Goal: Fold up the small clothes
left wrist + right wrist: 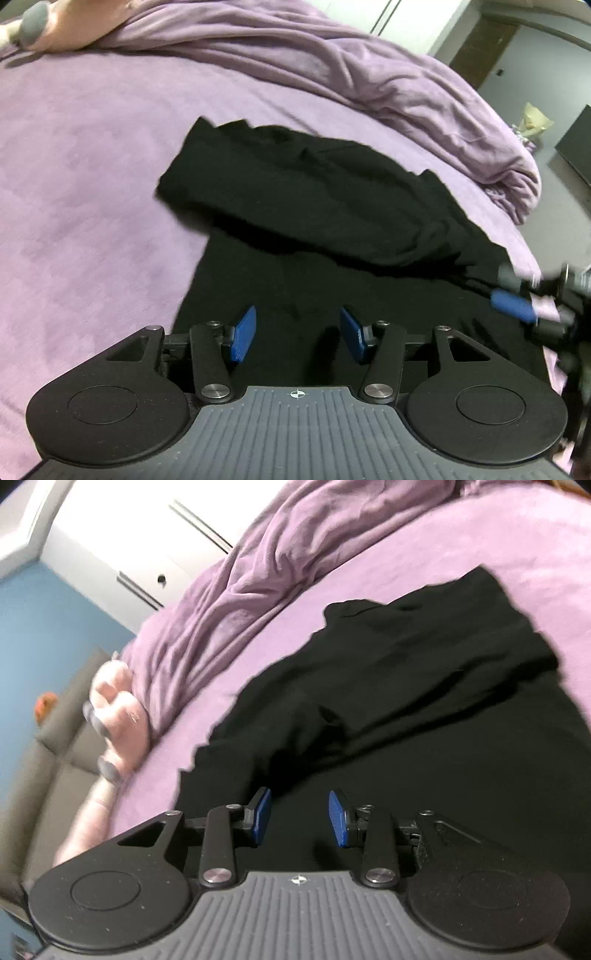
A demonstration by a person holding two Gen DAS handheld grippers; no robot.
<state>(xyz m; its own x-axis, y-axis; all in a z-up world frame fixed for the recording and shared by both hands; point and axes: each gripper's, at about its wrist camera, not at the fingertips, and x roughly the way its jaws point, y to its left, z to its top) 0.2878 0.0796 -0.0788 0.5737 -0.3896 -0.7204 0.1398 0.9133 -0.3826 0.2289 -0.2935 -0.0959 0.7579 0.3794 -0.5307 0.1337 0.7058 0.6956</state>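
A black garment lies on the purple bed sheet, its far part folded over the near part. My left gripper is open and empty, just above the garment's near flat part. The right gripper shows blurred at the right edge of the left wrist view, by the garment's right edge. In the right wrist view the same black garment fills the middle and right. My right gripper is open and empty over the garment's near part.
A rumpled purple blanket lies bunched along the far side of the bed, also in the right wrist view. A pink plush toy sits at the bed's edge. A white wardrobe and grey floor lie beyond.
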